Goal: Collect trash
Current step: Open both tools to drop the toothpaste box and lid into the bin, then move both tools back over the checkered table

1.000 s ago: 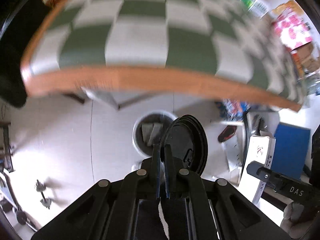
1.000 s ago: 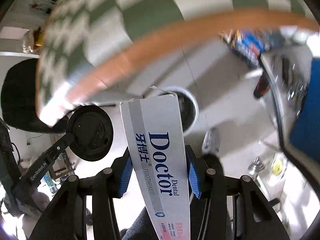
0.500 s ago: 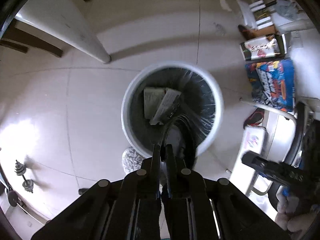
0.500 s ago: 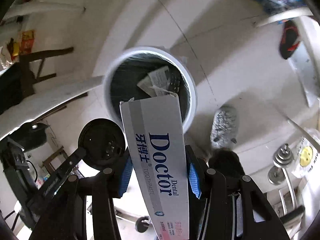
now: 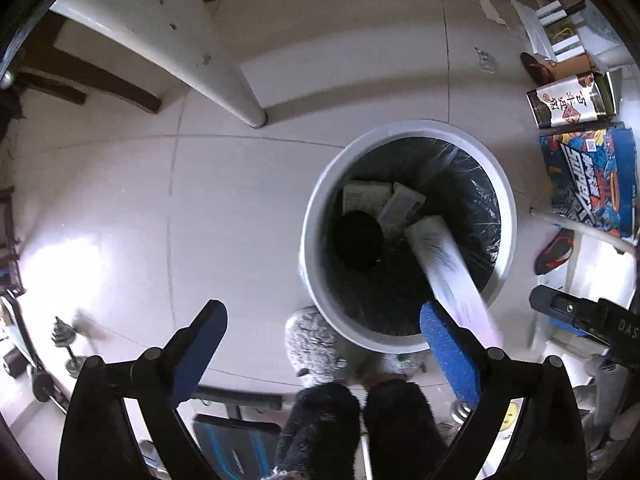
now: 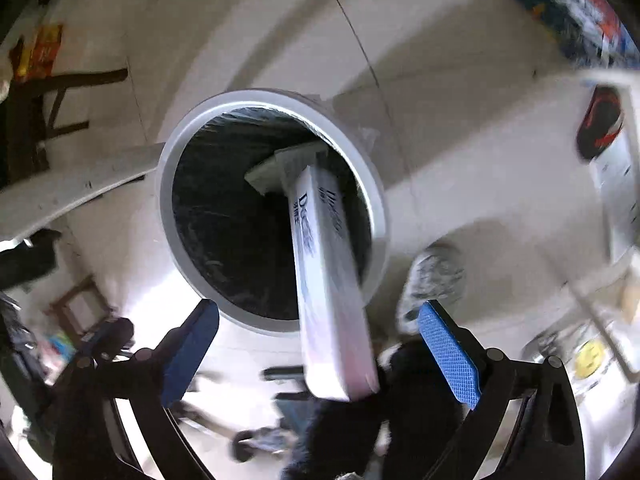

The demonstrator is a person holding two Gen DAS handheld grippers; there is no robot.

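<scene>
A white trash bin with a black liner stands on the floor below both grippers. My left gripper points straight down beside it, its jaws opening wide with nothing between them. A black round lid lies inside the bin on folded papers. My right gripper is also opening. The white toothpaste box, blurred, is loose between its fingers and touches neither pad. Its far end is tipped down into the bin. The left wrist view shows the same toothpaste box slanting over the rim.
A white table leg stands left of the bin. A person's fuzzy grey slippers are at its near side. A colourful box, a snack carton and a red-black shoe crowd the right. Dumbbells lie at the left.
Both grippers came down from the table edge to just above the bin, then opened. The black lid left the left gripper and lies in the bin. The toothpaste box slid out of the right one.
</scene>
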